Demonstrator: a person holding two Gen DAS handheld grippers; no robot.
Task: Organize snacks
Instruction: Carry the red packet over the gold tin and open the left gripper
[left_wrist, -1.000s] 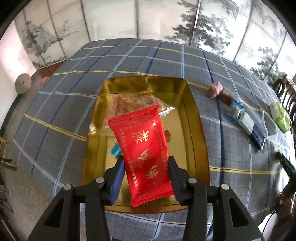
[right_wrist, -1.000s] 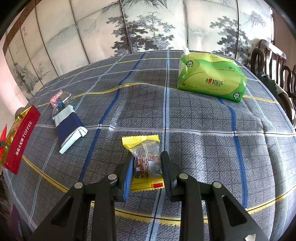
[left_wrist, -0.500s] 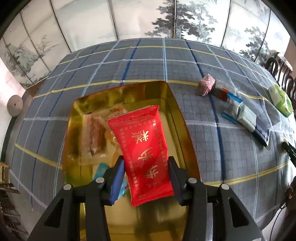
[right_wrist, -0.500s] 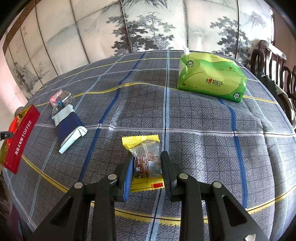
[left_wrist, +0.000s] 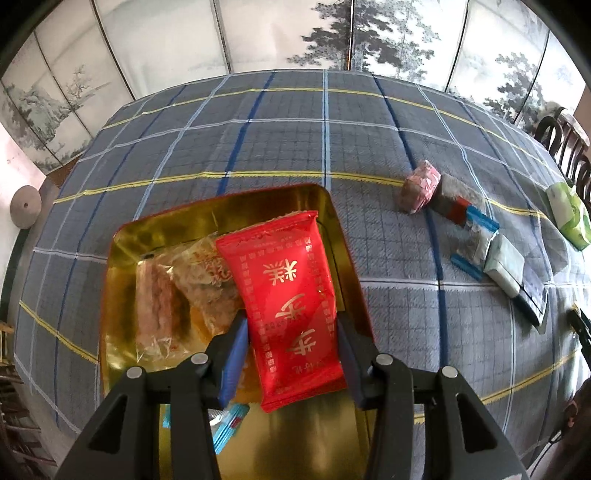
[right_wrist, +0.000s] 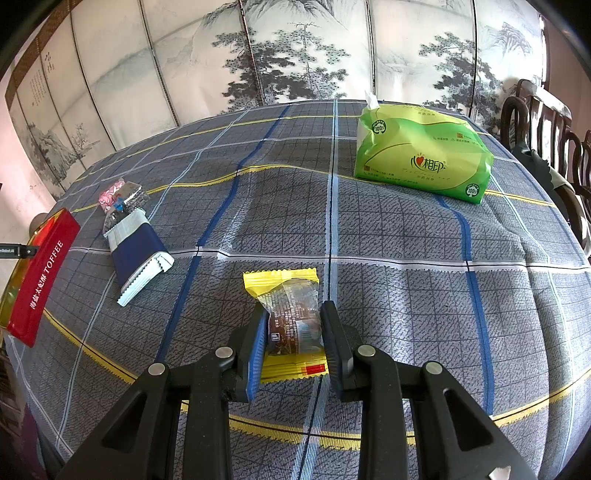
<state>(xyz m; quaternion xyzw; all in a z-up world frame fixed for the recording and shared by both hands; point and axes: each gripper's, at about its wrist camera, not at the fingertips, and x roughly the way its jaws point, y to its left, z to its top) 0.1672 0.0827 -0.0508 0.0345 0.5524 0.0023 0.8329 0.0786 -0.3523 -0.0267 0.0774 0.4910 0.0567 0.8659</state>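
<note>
At lower centre of the left view, above the gold tin (left_wrist: 114, 295), my left gripper (left_wrist: 291, 354) jaws clamp the red packet (left_wrist: 288, 295), next needing release inside; my right gripper (right_wrist: 293, 343) jaws pinch the yellow-ended snack (right_wrist: 290, 314).

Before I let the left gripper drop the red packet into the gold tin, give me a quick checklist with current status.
1. Left gripper shut on the red packet: ok.
2. Packet over the gold tin: ok.
3. Free floor in the tin: not ok, clear-wrapped snacks lie under it.
4. Packet's height above the tin: cannot tell.
5. Right gripper shut on the yellow snack: ok.
6. Loose snacks left on the tablecloth: not ok.
</note>
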